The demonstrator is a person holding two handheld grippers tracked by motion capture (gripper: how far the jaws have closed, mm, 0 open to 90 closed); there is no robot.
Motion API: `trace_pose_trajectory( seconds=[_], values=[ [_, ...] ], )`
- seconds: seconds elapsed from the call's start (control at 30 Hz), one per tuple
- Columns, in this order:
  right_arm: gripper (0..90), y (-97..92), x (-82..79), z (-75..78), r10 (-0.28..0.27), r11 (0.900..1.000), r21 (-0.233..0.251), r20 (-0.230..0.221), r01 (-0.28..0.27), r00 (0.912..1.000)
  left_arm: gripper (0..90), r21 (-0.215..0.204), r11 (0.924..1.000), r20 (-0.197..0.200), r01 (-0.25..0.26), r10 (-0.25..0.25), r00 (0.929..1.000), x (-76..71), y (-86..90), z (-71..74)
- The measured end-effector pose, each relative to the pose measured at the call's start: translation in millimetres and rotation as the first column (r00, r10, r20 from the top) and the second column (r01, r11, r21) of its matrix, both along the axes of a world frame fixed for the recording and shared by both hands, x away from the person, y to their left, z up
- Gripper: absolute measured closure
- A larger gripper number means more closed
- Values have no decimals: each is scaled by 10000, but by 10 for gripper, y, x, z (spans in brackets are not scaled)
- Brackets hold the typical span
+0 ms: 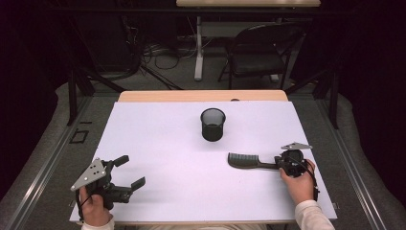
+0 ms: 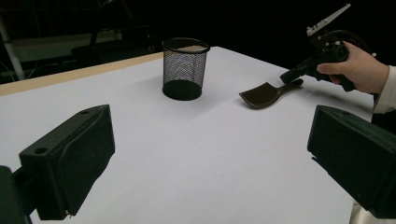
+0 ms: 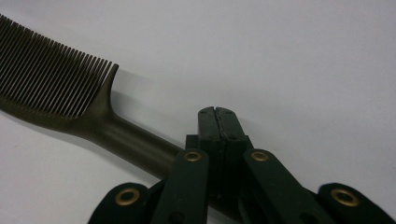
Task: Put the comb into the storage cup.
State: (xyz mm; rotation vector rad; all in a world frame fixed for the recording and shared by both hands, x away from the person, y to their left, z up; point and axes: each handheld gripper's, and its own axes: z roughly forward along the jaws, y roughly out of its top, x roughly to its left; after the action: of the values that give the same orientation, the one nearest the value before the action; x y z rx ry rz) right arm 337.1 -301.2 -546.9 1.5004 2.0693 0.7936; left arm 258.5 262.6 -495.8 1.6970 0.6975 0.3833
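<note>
A dark comb (image 1: 244, 160) (image 2: 264, 93) (image 3: 56, 88) lies flat on the white table top (image 1: 172, 158), teeth toward the far side and handle pointing right. My right gripper (image 1: 276, 165) (image 2: 288, 77) (image 3: 217, 112) sits at the handle's end. Its jaws are pressed together with no gap, and the handle runs just beneath them. A black mesh cup (image 1: 213, 124) (image 2: 184, 70) stands upright near the table's middle, behind the comb. My left gripper (image 1: 132, 171) (image 2: 210, 140) rests at the front left, open, with nothing between its jaws.
A strip of wooden table edge (image 1: 201, 96) shows beyond the white top. Farther back, on the floor, stand a black chair (image 1: 261, 52) and a tangle of cables (image 1: 158, 52). Bare white surface lies between the two grippers and to the left of the cup.
</note>
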Motion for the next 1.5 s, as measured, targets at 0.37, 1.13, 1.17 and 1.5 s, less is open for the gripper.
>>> trace_pose_trajectory(
  seconds=[0.37, 1.13, 1.17, 1.5],
  values=[
    [900, -8, -123, 1, 150, 9999, 21, -163, -149, 9998, 10, -2, 10000, 2, 8, -8, 10000, -1, -7, -1],
    [900, 85, -385, -2, 701, 9969, 398, -417, -685, 9967, 10, 32, 10000, -3, 2, -2, 10000, -4, -13, -3],
    [900, 91, -399, 0, 749, 9966, 383, -418, -733, 9963, 10, 33, 10000, -1, 6, -6, 10000, -5, -13, -3],
    [900, 142, -472, -9, 985, 9941, 495, -502, -960, 9939, 10, 46, 10000, -6, 6, -6, 10000, -5, -15, -4]
  ],
)
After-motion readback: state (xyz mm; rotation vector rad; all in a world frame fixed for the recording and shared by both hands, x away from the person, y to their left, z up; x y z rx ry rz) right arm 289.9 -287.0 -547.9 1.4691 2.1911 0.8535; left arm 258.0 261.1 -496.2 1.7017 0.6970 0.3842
